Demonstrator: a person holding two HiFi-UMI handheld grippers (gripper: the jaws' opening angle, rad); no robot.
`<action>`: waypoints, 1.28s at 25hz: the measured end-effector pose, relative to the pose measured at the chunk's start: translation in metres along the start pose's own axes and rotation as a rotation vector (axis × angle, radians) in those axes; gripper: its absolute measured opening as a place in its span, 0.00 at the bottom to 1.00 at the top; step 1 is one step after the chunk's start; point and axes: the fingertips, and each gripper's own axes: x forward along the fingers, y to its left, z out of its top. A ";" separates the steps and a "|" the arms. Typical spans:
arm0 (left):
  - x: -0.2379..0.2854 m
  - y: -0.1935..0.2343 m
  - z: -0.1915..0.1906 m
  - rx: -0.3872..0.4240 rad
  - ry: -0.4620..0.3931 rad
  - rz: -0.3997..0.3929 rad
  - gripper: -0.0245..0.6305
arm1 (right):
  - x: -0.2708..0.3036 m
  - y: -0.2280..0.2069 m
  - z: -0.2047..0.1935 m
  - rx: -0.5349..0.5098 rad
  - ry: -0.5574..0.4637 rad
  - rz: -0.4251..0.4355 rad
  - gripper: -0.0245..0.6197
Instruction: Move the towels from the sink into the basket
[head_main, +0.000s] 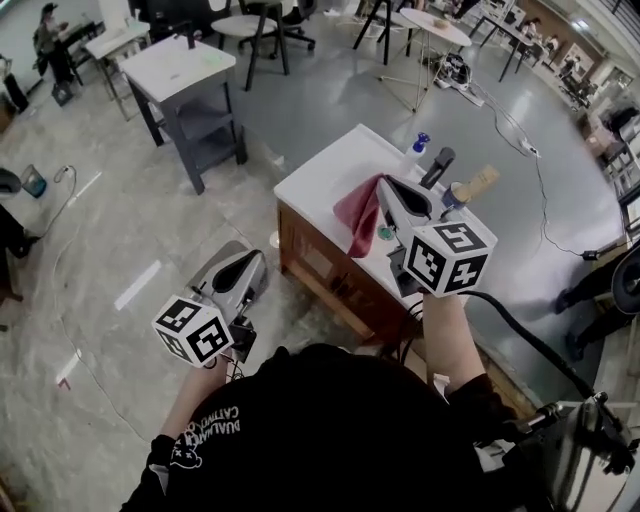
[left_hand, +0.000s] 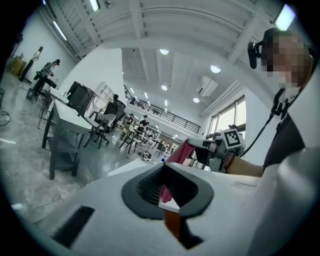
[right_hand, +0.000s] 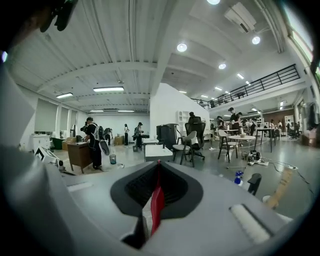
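Observation:
My right gripper (head_main: 384, 186) is shut on a dark red towel (head_main: 357, 214), which hangs from its jaws over the white counter (head_main: 325, 175). The right gripper view shows a thin red strip of towel (right_hand: 157, 204) pinched between the closed jaws of the right gripper (right_hand: 158, 165). My left gripper (head_main: 252, 262) is held low at the left over the floor, jaws together and nothing in them. From the left gripper (left_hand: 164, 167) the towel (left_hand: 179, 152) and the right gripper (left_hand: 212, 146) are seen beyond. The sink bowl is hidden behind the right gripper. No basket is in view.
A black tap (head_main: 437, 166), a blue bottle (head_main: 420, 142) and a wooden-handled object (head_main: 478, 181) stand at the counter's back. The counter rests on a wooden cabinet (head_main: 320, 270). A grey table (head_main: 185, 70) stands at the far left; cables (head_main: 545, 215) run over the floor on the right.

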 end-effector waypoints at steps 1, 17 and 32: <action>-0.012 0.005 0.003 -0.003 -0.008 0.016 0.04 | 0.005 0.012 0.002 -0.003 0.002 0.015 0.06; -0.194 0.081 0.017 -0.013 -0.137 0.299 0.04 | 0.103 0.202 -0.023 0.096 0.058 0.351 0.06; -0.278 0.124 0.022 -0.081 -0.249 0.452 0.04 | 0.166 0.313 -0.051 0.013 0.207 0.516 0.06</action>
